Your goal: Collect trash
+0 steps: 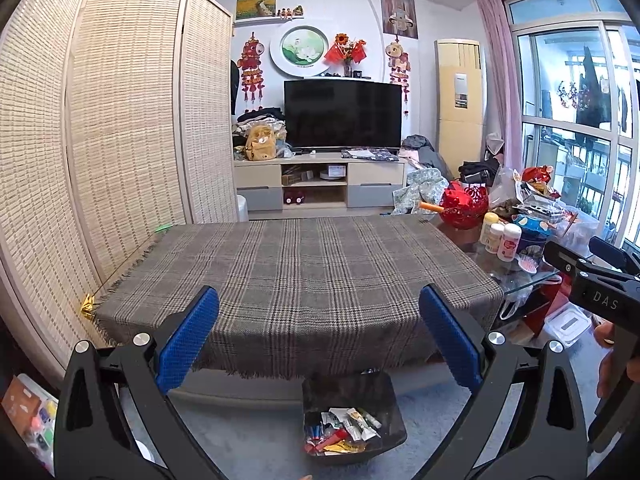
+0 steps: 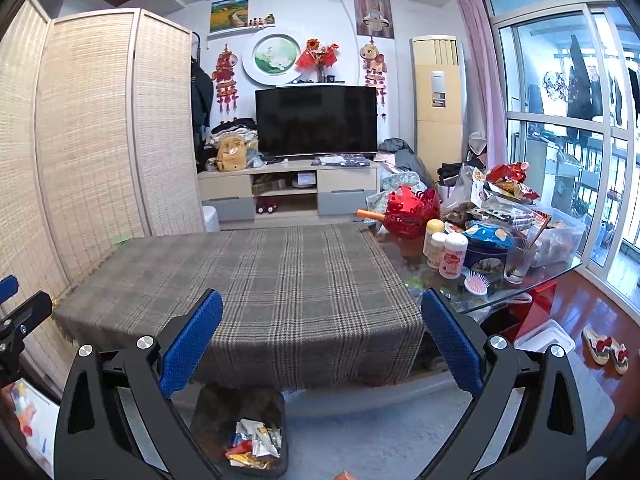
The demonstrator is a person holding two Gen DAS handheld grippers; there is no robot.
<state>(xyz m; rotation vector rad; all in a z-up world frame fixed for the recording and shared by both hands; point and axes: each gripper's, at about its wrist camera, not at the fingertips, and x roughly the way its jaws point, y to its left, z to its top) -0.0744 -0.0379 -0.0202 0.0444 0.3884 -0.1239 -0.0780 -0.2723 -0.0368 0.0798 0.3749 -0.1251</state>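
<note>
A dark bin (image 1: pixel 390 412) stands on the floor in front of the table and holds several wrappers (image 1: pixel 342 430); it also shows in the right wrist view (image 2: pixel 208 408) with its wrappers (image 2: pixel 254 442). My left gripper (image 1: pixel 319 304) is open and empty, held above the bin at the near edge of the plaid tablecloth (image 1: pixel 296 264). My right gripper (image 2: pixel 322 308) is open and empty too, beside the left one; its black body (image 1: pixel 600 284) shows at the right of the left wrist view. The left gripper's tip (image 2: pixel 16 312) shows at the left edge.
The plaid cloth (image 2: pixel 260 276) covers the table. Bottles (image 2: pixel 446 250), a red basket (image 2: pixel 410 210), bags, a tin and a hairbrush (image 2: pixel 476 282) crowd the glass table end at right. A woven screen (image 1: pixel 120 120) stands left. A white box (image 2: pixel 544 340) and slippers lie on the floor.
</note>
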